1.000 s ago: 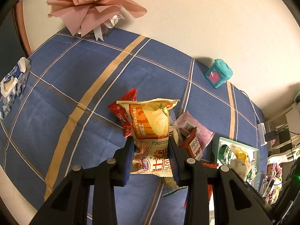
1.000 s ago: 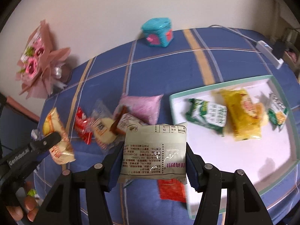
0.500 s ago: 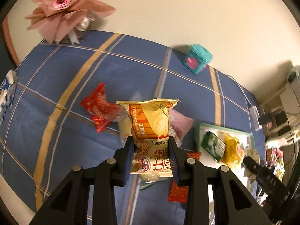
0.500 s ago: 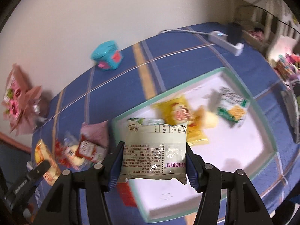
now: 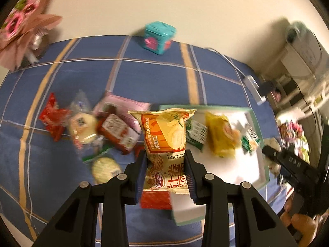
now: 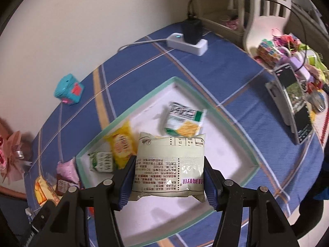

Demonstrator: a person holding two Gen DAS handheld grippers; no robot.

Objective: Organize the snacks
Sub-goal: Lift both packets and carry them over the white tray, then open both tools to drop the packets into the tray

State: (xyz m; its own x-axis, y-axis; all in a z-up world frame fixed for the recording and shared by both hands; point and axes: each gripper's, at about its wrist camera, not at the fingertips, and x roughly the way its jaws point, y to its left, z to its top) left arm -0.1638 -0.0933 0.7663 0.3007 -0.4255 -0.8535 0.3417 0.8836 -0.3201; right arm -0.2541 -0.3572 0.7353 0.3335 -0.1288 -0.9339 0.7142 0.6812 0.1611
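My left gripper (image 5: pixel 166 164) is shut on an orange and cream snack packet (image 5: pixel 167 138), held upright above the near left corner of the white tray with a green rim (image 5: pixel 254 123). My right gripper (image 6: pixel 169 177) is shut on a pale cream packet (image 6: pixel 169 164) with printed text, held over the tray (image 6: pixel 226 131). In the tray lie a yellow packet (image 6: pixel 121 146), a green and white packet (image 6: pixel 101 161) and a cracker packet (image 6: pixel 185 121). Left of the tray lies a loose pile: a red packet (image 5: pixel 52 119), a round cake in clear wrap (image 5: pixel 82 125), a pink packet (image 5: pixel 125 105) and a red-brown packet (image 5: pixel 119 131).
A teal tin (image 5: pixel 158 37) stands by the wall, a pink bouquet (image 5: pixel 22 26) at the far left. A white power strip with a black plug (image 6: pixel 189 41) lies behind the tray. A phone (image 6: pixel 292 105) and colourful clutter (image 6: pixel 287 49) sit at the right. A flat red packet (image 5: pixel 156 199) lies under my left gripper.
Both grippers have swept to the right with their packets, from over the loose pile to over the tray, and both have rolled. Neither grip has changed.
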